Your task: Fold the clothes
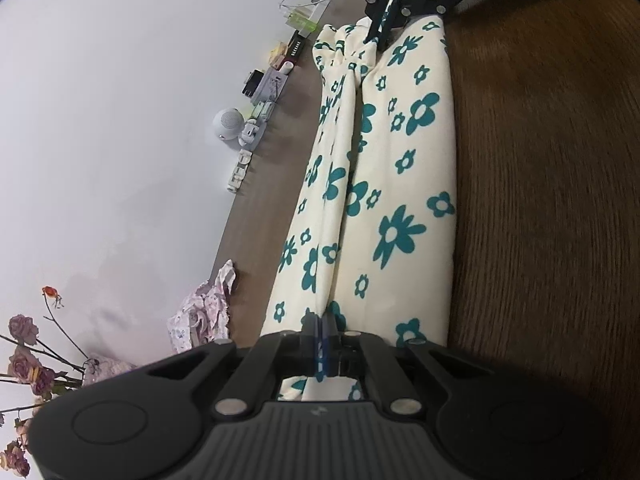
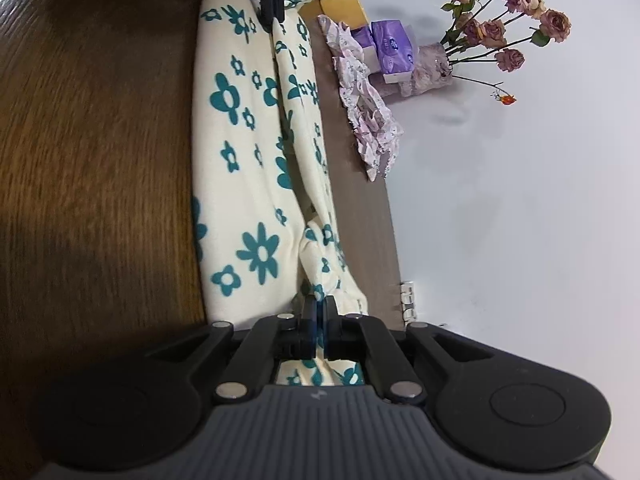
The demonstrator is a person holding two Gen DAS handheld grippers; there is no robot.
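garment [image 1: 404,168]: on the table [image 1: 540,200], stretched between the two grippers.
left gripper [image 1: 320,320]: at one end of garment, pinching it.
right gripper [image 1: 382,36]: at garment's other end, pinching it.
frilled cloth [image 2: 368,120]: on table, beside garment, toward the wall.
vase of flowers [image 2: 432,70]: beyond frilled cloth from garment.
small clutter [image 1: 260,112]: wall side of garment.

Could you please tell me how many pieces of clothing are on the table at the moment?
2. The cream floral garment lies stretched between the shut left gripper and right gripper. A crumpled lilac garment sits by the wall, near the flowers. Others may be hidden.
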